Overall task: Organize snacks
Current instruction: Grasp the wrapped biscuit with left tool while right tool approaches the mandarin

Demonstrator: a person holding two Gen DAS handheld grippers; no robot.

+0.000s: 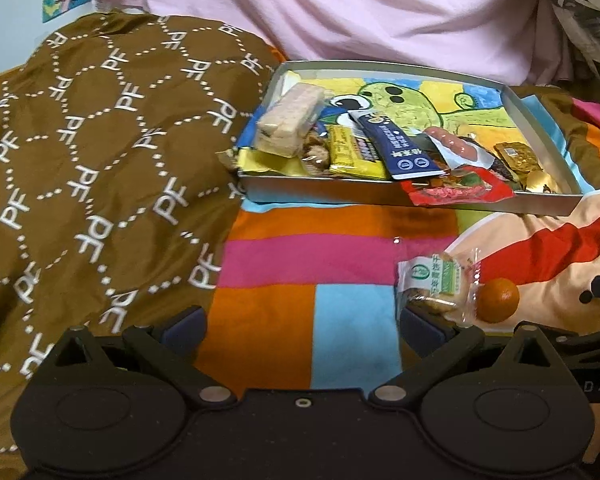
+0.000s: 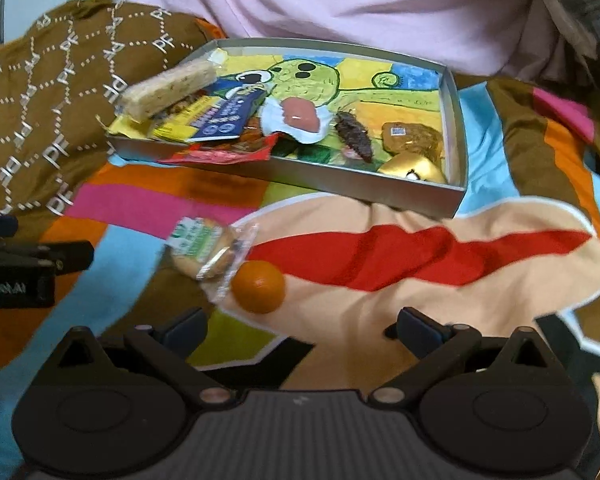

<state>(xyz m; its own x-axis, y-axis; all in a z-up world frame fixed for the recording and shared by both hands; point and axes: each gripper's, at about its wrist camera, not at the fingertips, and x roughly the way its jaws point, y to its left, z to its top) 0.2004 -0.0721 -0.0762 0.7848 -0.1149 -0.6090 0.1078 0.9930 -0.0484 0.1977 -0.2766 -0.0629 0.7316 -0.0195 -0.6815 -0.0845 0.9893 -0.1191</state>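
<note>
Shallow silver tray sits on a colourful patchwork blanket, holding most snacks: pale wrapped bar at its left end, yellow packet and navy sachet beside it, red packet hanging over the front rim, gold-wrapped pieces at its right end. Two snacks lie outside, in front of the tray: cracker pack with green label and a small orange, touching each other. Left gripper fingers spread wide, empty, right fingertip just beside the cracker pack. Right gripper also spread wide, empty, near the orange. Brown "PF" cloth lies left of the tray.
</note>
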